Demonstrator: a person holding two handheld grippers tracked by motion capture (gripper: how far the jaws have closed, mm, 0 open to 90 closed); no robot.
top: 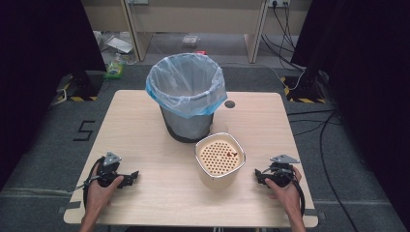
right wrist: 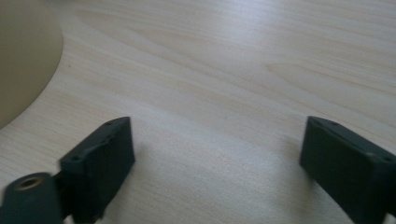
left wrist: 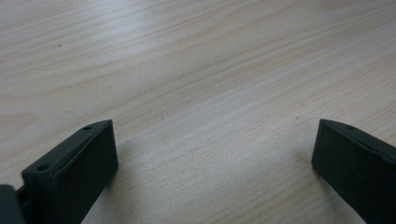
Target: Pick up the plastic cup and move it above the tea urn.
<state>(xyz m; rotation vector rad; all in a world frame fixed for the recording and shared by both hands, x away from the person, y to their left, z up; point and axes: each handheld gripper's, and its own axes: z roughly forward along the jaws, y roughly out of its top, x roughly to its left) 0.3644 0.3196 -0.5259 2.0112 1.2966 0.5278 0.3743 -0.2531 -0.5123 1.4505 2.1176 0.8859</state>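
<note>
Soft, even light from above brightens the table [top: 159,145] — its surroundings fall into deep dark at both sides of the high view. In the gripper views, faint shadows pool under the jaws, and the near jaw edges look slightly blurred, perhaps defocused.

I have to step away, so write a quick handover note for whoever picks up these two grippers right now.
Left gripper: open, holding nothing, resting low at the table's near left.
Right gripper: open, holding nothing, near right, closest to the beige container.
The container stands upright at centre front, a perforated insert in its top with a small dark scrap on it. The lined bin stands behind it, close to it.
Done: nothing visibly.
Left: probably emptying the container into the bin.
</note>
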